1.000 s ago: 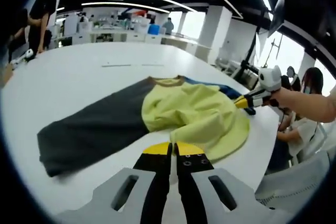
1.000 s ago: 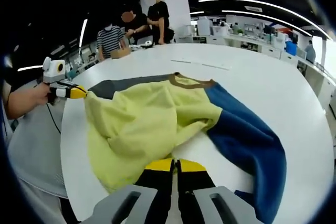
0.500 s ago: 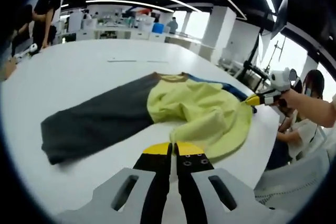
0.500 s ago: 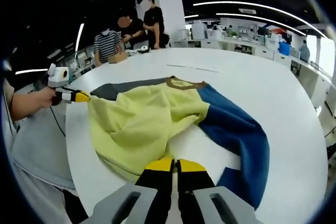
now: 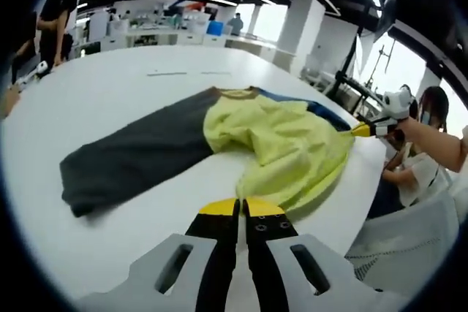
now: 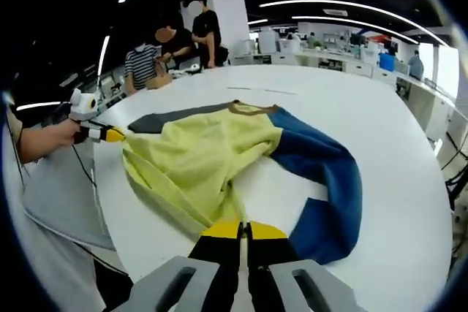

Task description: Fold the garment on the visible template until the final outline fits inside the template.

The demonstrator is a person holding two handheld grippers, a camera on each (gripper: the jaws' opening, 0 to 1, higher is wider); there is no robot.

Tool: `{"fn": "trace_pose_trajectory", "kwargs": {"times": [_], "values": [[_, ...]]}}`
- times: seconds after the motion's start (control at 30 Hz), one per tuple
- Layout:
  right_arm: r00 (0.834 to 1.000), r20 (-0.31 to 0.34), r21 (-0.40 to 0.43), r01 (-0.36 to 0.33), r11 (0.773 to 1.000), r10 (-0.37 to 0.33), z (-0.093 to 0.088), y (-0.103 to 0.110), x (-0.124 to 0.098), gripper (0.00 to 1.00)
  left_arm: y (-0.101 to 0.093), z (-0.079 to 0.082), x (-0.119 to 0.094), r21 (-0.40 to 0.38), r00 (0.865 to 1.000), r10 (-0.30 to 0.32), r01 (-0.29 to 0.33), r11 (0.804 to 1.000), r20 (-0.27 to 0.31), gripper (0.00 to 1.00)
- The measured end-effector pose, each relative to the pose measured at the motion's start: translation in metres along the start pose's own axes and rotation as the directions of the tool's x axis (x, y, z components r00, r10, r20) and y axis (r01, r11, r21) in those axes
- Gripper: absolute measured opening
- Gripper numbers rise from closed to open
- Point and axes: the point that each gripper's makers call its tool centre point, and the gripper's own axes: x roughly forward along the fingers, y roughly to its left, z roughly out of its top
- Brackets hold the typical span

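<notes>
A garment with a yellow body (image 5: 285,144), a grey sleeve (image 5: 131,158), a blue sleeve (image 6: 322,173) and a brown collar (image 5: 234,93) lies rumpled on the white round table (image 5: 110,100). My left gripper (image 5: 239,208) is shut on the yellow hem at the near table edge. It also appears in the right gripper view, as the left gripper (image 6: 115,135) pinching a hem corner. My right gripper (image 6: 243,230) is shut on the hem's other end. In the left gripper view the right gripper (image 5: 358,131) holds that corner, with the hem stretched between both.
Thin marks (image 5: 183,73) lie on the table beyond the collar. People (image 6: 157,56) stand at the table's far side, and a seated person (image 5: 431,115) is close behind my right hand. The table edge (image 6: 146,246) runs just below the hem. Desks fill the background.
The yellow hem has been drawn out tighter between the two grippers and towards the table's near edge. The blue sleeve end now curls back. Both stay shut.
</notes>
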Motion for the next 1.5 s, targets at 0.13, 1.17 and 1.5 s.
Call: {"fn": "trace_pose_trajectory", "kwargs": {"times": [0.13, 1.17, 1.5], "values": [[1.000, -0.001, 0.010, 0.002, 1.000, -0.002, -0.006, 0.004, -0.007, 0.00, -0.003, -0.014, -0.004, -0.016, 0.999, -0.015, 0.014, 1.000, -0.034, 0.00], [0.996, -0.085, 0.070, -0.012, 0.997, 0.018, -0.071, 0.043, -0.042, 0.00, -0.027, -0.083, -0.029, -0.036, 0.954, -0.102, 0.096, 0.995, -0.280, 0.00], [0.989, -0.147, 0.053, -0.025, 0.998, 0.033, -0.083, 0.055, -0.049, 0.00, -0.029, -0.093, -0.037, -0.065, 0.947, -0.117, 0.102, 0.993, -0.299, 0.00]]}}
